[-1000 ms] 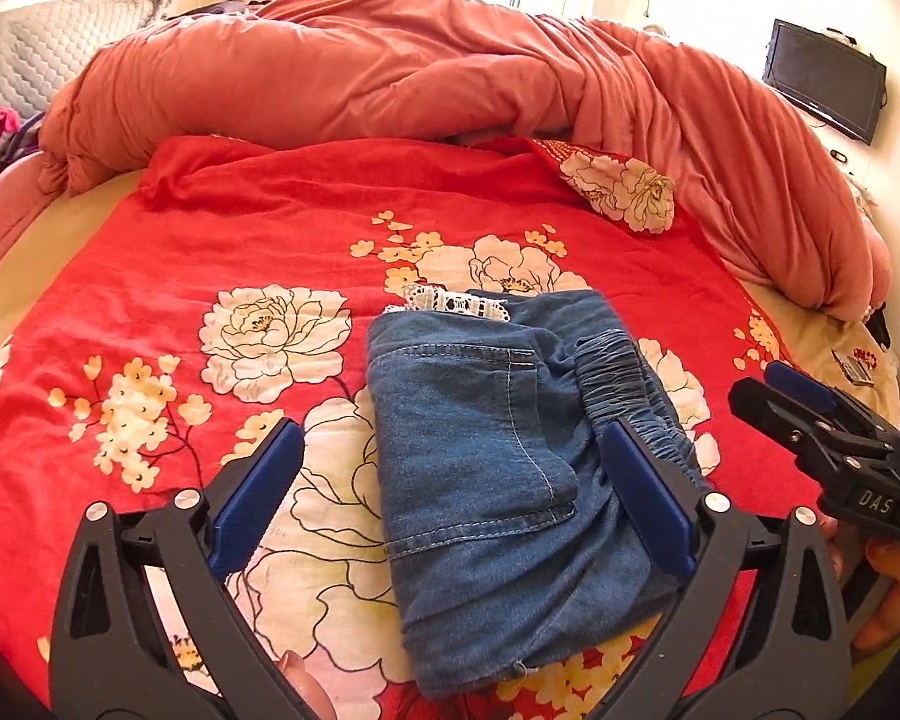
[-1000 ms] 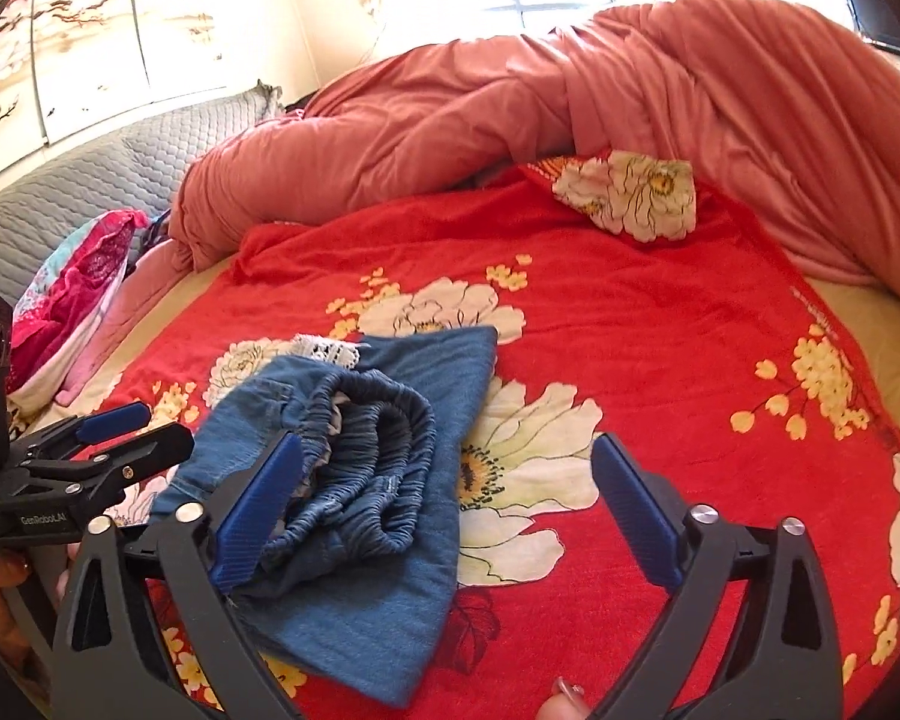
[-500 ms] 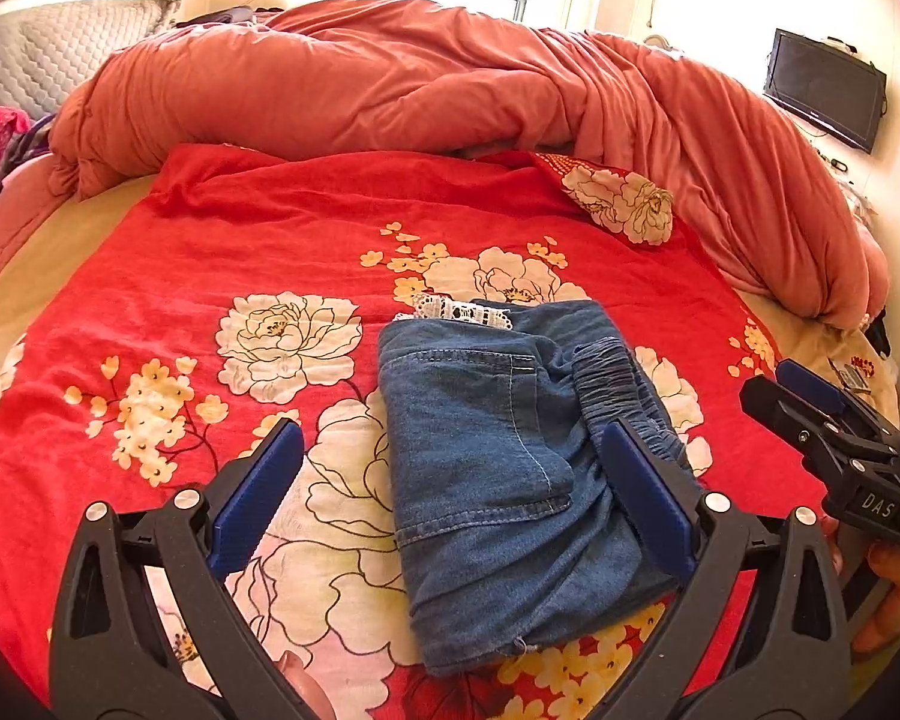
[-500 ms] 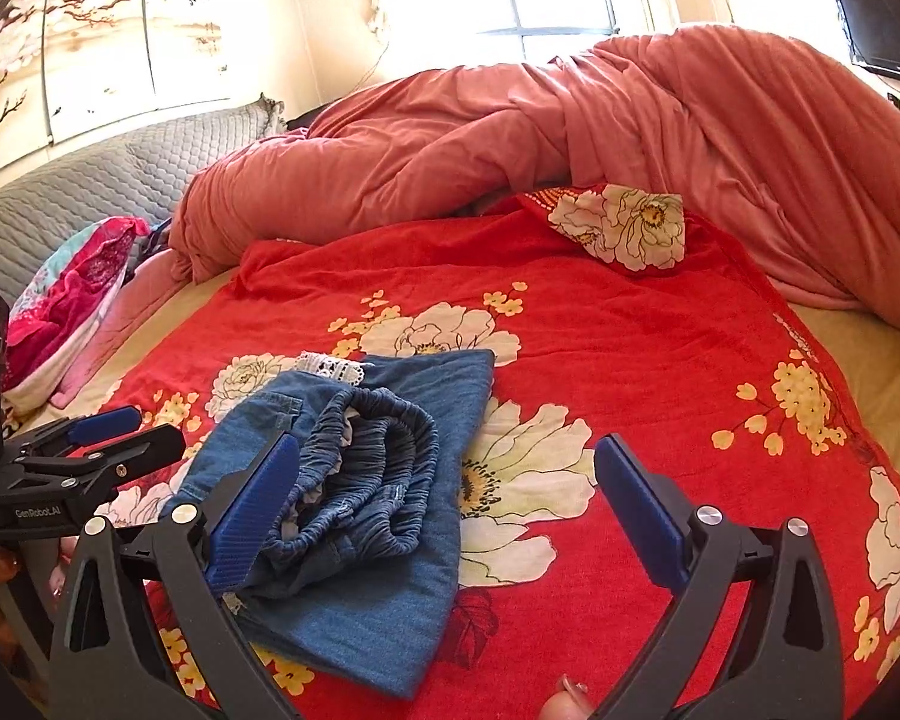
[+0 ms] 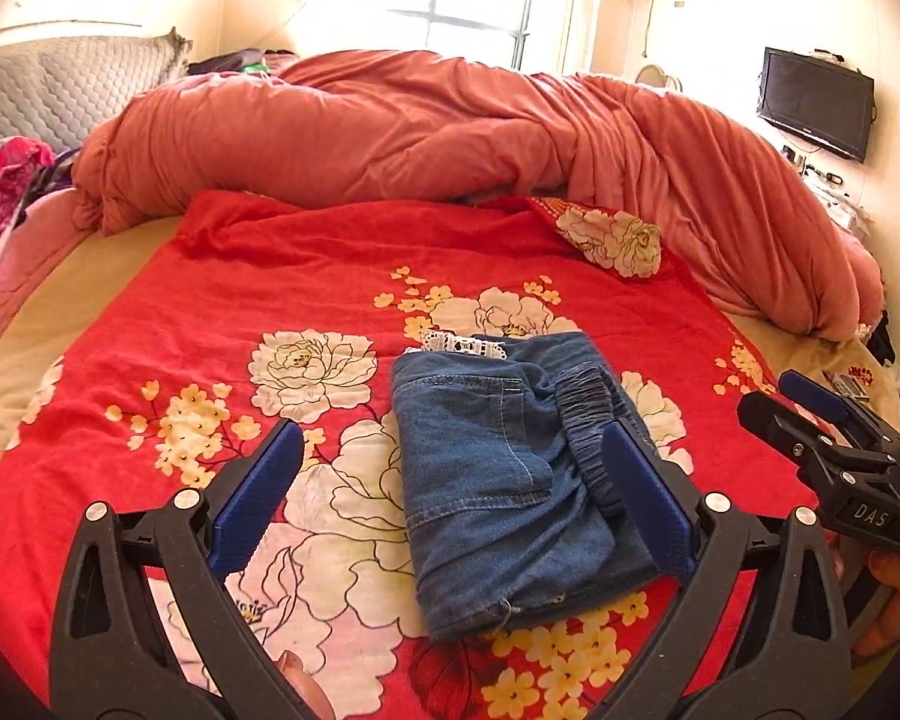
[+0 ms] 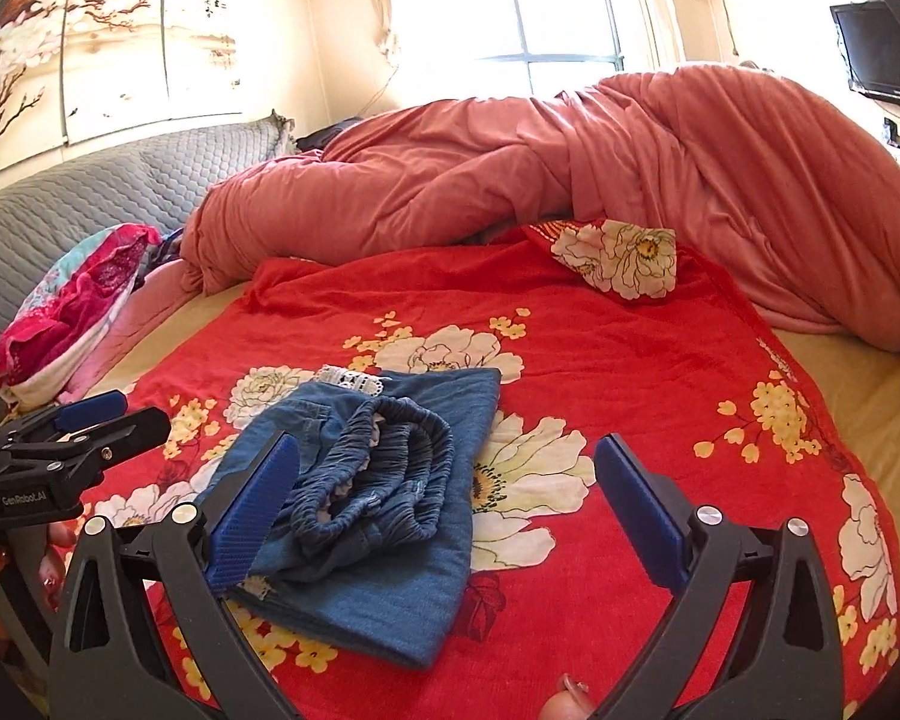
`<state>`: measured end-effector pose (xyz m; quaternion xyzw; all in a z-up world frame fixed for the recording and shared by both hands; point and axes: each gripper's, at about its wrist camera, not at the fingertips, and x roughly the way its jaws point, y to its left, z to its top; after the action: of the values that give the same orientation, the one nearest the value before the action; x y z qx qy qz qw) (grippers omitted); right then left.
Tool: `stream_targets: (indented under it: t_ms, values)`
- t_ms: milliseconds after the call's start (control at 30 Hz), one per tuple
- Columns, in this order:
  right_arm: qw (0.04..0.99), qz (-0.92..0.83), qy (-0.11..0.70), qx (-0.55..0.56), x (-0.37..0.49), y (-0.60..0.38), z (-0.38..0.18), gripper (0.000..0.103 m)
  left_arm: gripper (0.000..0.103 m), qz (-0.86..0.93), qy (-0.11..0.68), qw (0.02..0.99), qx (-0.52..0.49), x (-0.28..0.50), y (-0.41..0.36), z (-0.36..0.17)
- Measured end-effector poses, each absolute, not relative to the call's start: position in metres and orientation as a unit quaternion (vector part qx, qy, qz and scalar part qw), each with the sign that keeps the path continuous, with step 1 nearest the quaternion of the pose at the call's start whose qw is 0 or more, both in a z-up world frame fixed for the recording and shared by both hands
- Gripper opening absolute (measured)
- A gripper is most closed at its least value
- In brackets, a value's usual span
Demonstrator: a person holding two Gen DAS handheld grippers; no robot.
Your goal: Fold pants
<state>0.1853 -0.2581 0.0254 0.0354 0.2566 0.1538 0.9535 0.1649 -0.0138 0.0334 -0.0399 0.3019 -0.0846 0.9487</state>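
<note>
Evidently the folded denim pants [image 5: 510,474] are laid near the front of the red floral bedspread [image 5: 210,312] — soft, limp, thick at the gathered waistband on the right, best pinched there — while the left gripper [image 5: 450,498] and right gripper [image 6: 444,510] are held wide open, empty.
</note>
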Motion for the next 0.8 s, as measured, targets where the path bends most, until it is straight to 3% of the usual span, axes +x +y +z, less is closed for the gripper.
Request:
stream_targets:
  t_ms: [800]
  values:
    - [0.954,0.163,0.252,0.025,0.116,-0.266,0.016,0.098,0.094,-0.08,0.313,0.945,-0.058,0.098,-0.019,0.01]
